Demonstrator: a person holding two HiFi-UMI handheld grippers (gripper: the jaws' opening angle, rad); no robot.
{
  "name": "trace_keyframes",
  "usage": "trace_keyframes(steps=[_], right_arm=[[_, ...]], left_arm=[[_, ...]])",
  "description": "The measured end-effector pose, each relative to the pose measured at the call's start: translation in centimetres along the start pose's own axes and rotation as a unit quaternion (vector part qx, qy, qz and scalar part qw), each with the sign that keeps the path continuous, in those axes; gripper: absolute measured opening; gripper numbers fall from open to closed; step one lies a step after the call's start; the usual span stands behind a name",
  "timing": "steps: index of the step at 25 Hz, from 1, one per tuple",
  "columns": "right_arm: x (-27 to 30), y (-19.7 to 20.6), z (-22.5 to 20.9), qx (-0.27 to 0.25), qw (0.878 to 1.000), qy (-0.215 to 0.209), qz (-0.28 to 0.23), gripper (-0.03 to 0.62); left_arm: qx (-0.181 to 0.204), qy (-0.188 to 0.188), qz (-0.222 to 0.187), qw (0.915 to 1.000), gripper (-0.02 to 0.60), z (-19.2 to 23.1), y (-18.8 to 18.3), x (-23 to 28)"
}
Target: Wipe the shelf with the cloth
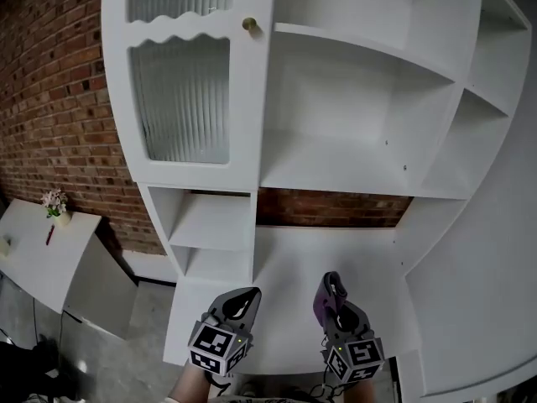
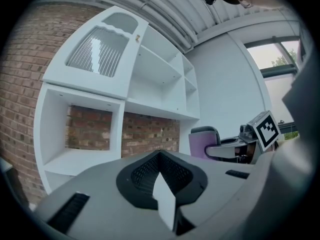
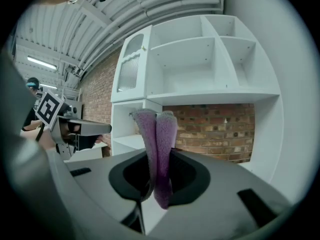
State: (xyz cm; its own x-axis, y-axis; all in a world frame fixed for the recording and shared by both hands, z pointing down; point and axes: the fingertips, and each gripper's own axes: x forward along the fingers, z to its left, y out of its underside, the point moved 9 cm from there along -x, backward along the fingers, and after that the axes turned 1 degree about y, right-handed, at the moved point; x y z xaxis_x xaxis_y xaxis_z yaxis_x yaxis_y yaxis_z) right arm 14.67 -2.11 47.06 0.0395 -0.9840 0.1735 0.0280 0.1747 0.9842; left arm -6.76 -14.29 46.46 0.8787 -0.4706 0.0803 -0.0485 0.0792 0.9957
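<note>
A white shelf unit stands against a brick wall, with a white lower surface in front of me. My right gripper hovers over that surface, shut on a folded purple cloth. In the right gripper view the cloth sticks up out of the jaws, with the open shelves beyond it. My left gripper hangs beside the right one, to its left, shut with nothing in it. The left gripper view shows its jaws closed together and the cloth off to the right.
A ribbed-glass door with a brass knob closes the unit's upper left. Small open cubbies sit below it. A low white table with a small flower pot stands at the left by the brick wall.
</note>
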Motion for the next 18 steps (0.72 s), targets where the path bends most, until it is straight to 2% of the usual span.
trace_keyframes(steps=[5,12,15,18], right_arm=[[3.9,-2.6,-0.8,-0.023,0.998,-0.061,-0.018,0.077],[9.0,-12.2,-2.1,-0.086,0.982,-0.139,-0.097,0.077],[11.5,-17.6,-2.5,-0.119,0.972,-0.150,-0.135,0.077],[14.6,-23.2,-3.0,-0.150,0.965,-0.143,-0.163,0.077]], left_arm=[[-0.003,-0.044,-0.005,0.9990,0.014,1.5,-1.0,0.9],[0.032,-0.116,-0.045,0.9917,0.014,2.4,-5.3,1.4],[0.048,-0.140,-0.050,0.9878,0.014,2.8,-6.4,1.8],[0.057,-0.152,-0.055,0.9853,0.014,3.2,-7.3,2.3]])
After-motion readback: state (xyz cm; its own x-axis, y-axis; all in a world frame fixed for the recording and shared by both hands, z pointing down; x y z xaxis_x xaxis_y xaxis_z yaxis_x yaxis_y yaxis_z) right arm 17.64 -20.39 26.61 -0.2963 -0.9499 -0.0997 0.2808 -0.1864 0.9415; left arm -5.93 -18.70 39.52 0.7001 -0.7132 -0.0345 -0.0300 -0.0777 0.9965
